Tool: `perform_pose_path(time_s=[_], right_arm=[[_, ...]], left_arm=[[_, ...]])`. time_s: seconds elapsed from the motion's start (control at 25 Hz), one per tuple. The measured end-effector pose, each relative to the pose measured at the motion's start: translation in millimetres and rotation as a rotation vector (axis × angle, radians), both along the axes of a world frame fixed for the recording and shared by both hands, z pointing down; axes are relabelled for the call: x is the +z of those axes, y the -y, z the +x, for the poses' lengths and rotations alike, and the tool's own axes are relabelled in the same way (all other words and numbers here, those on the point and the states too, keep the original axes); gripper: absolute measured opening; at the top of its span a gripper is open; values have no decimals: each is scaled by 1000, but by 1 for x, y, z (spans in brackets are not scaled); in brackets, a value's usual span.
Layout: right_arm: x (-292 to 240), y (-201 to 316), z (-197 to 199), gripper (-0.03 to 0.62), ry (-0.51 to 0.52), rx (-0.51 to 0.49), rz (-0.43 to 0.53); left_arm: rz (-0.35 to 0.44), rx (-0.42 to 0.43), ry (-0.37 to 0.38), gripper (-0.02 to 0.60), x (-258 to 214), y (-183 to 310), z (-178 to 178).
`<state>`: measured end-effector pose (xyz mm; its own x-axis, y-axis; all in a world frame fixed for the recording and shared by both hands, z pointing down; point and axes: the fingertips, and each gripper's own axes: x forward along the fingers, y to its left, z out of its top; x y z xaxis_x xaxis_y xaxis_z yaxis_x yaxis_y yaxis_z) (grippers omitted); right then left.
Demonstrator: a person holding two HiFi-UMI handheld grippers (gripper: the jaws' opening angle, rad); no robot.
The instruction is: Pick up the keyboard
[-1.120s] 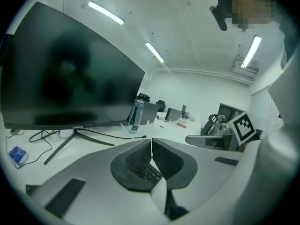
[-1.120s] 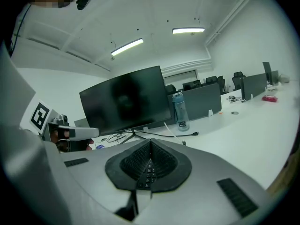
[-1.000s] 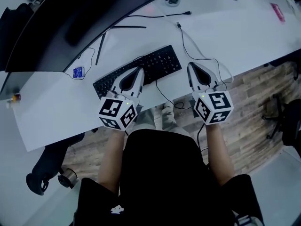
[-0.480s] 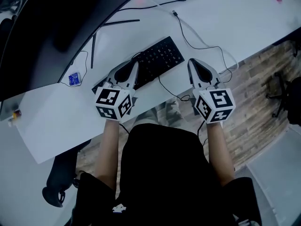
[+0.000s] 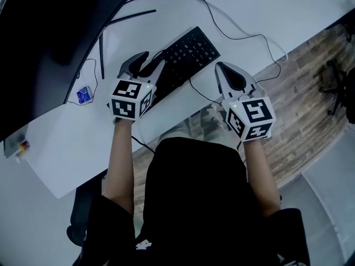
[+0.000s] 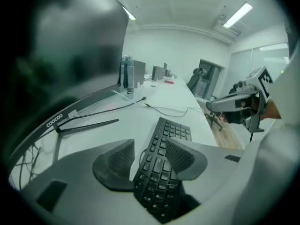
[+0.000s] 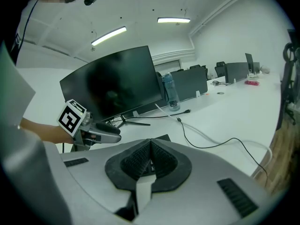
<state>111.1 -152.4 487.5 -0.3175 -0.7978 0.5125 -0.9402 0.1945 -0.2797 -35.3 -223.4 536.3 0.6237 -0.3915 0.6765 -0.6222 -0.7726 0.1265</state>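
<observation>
A black keyboard (image 5: 186, 54) lies slanted on the white desk (image 5: 72, 143), its cable running off the front edge. My left gripper (image 5: 150, 61) hovers over the keyboard's left end, its jaws opening. In the left gripper view the keyboard (image 6: 161, 172) runs between and under the spread fingers (image 6: 115, 165), and the pads do not press on it. My right gripper (image 5: 219, 68) is shut and holds nothing, just off the keyboard's right end by the desk's front edge. In the right gripper view its pads (image 7: 150, 161) meet, with a keyboard corner (image 7: 161, 138) behind them.
A large dark monitor (image 5: 50, 32) on thin stand legs (image 5: 102, 46) fills the back left. A loose cable (image 5: 244, 35) loops across the desk at right. A small blue item (image 5: 83, 95) lies left of the left gripper. A water bottle (image 7: 171, 95) stands farther back. Wood floor (image 5: 310, 87) lies beyond the desk edge.
My left gripper has moved forward and down over the keyboard's left end, and its jaws have spread apart. The right gripper has sunk a little and stays shut.
</observation>
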Motion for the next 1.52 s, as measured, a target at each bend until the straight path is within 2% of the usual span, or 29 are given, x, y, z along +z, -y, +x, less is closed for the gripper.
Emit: perform_pose_path(time_s=[0.2, 0.32, 0.68, 0.84, 1.0, 1.16, 1.52], right_arm=[[14, -11, -4, 5, -1, 11, -33], [22, -14, -8, 5, -4, 7, -51], [30, -15, -15, 5, -17, 0, -72], [33, -11, -19, 5, -21, -12, -76], [36, -9, -23, 5, -26, -24, -83], [35, -5, -27, 5, -32, -43, -85], [36, 1, -30, 5, -43, -63, -87]], left_arm=[[-2, 162, 214, 249, 43, 4, -4], [-67, 243, 258, 252, 62, -3, 0], [-214, 306, 176, 253, 73, -8, 3], [-273, 310, 156, 242, 76, -9, 4], [-349, 306, 106, 227, 78, -11, 4], [-344, 323, 131, 216, 78, -12, 5], [-244, 335, 165, 199, 72, -11, 5]])
